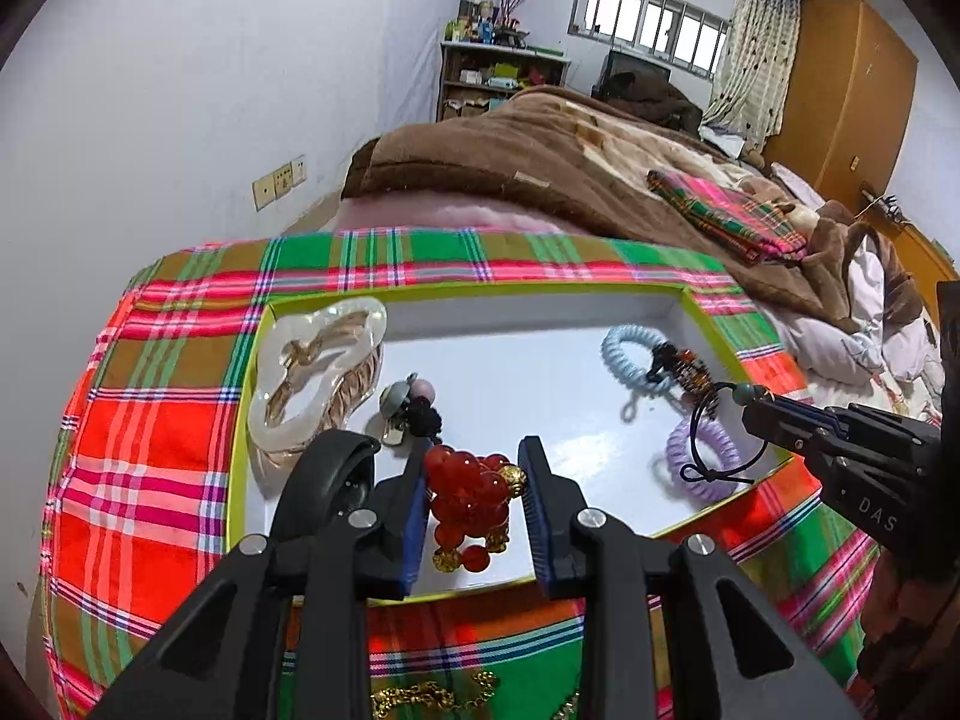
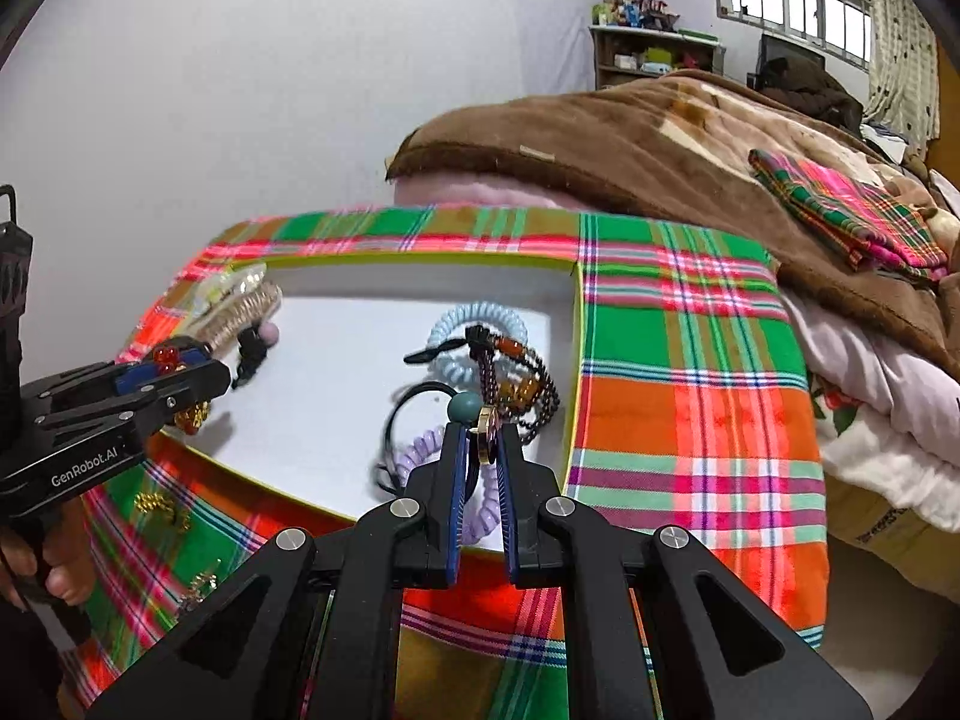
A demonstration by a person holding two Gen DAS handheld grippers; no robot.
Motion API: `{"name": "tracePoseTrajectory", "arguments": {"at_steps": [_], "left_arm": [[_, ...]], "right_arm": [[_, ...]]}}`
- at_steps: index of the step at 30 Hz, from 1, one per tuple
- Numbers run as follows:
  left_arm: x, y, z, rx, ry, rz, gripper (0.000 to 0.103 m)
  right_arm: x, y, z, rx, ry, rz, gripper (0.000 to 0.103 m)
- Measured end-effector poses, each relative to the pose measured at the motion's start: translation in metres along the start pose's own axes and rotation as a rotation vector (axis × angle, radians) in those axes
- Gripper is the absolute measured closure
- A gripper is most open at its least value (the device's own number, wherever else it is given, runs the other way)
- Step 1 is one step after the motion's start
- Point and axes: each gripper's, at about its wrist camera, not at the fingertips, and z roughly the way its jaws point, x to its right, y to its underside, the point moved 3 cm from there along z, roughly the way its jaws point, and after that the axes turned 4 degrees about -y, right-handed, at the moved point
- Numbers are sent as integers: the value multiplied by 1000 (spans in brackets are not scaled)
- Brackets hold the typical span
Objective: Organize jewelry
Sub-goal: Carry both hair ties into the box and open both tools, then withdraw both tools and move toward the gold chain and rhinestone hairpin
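A white tray with a yellow-green rim lies on a plaid cloth. My left gripper is shut on a red bead bracelet with gold beads, held over the tray's near edge; it shows in the right wrist view too. My right gripper is shut on a black cord necklace with a teal bead and gold ring, over the tray's right side; it also appears in the left wrist view. A light blue coil hair tie, a purple coil tie and a dark beaded bracelet lie in the tray.
A clear hair claw and a black clip with a pink ball lie at the tray's left. A gold chain lies on the plaid cloth near me. A bed with a brown blanket is behind.
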Motion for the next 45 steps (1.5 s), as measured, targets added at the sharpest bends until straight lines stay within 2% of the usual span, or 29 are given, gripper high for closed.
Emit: {"name": "tracePoseTrajectory", "arguments": {"at_steps": [6, 10, 18, 22, 33, 45], "left_arm": [[-2, 6, 8, -25, -2, -2, 73], [-2, 7, 10, -35, -5, 0, 70], [-7, 9, 5, -45, 1, -31, 67], [-6, 10, -7, -22, 7, -32, 66], [-2, 17, -50, 31, 11, -27, 65], [-3, 45, -94, 60, 5, -35, 65]], "right_arm": [[-1, 5, 7, -29, -9, 6, 92], [-2, 6, 6, -32, -8, -3, 84], [-4, 6, -6, -9, -1, -8, 82], [-8, 7, -18, 16, -6, -10, 64], [-23, 19, -51, 41, -12, -20, 64], [-50, 44, -89, 67, -39, -42, 64]]}}
